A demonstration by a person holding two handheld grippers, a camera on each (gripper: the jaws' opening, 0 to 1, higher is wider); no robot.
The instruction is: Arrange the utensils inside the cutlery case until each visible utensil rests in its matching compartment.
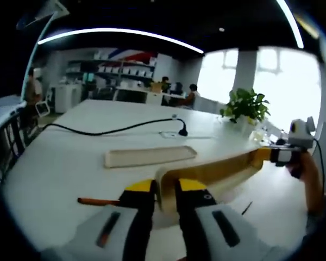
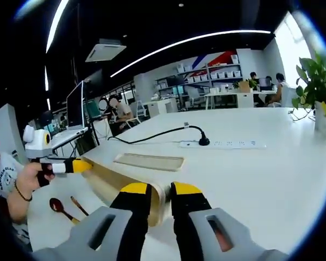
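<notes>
Both grippers, left gripper (image 1: pixel 164 200) and right gripper (image 2: pixel 161 202), clench opposite ends of the cutlery case (image 1: pixel 217 171), lifting it above the bench (image 1: pixel 87 174), probably for repositioning near the lid (image 2: pixel 148 161) and 2 utensils (image 2: pixel 65 207).

Count, right gripper view:
- two yellow-tipped black two-jaw grippers: right gripper (image 2: pixel 159 191), left gripper (image 2: pixel 76 166)
- one long beige wooden cutlery case (image 2: pixel 106 182)
- one flat beige lid (image 2: pixel 148 161)
- one dark red spoon (image 2: pixel 58 207)
- one pair brown chopsticks (image 2: pixel 79 205)
- one white power strip (image 2: pixel 223 144)
- one black cable (image 2: pixel 152 135)
- one potted green plant (image 2: pixel 315 87)
</notes>
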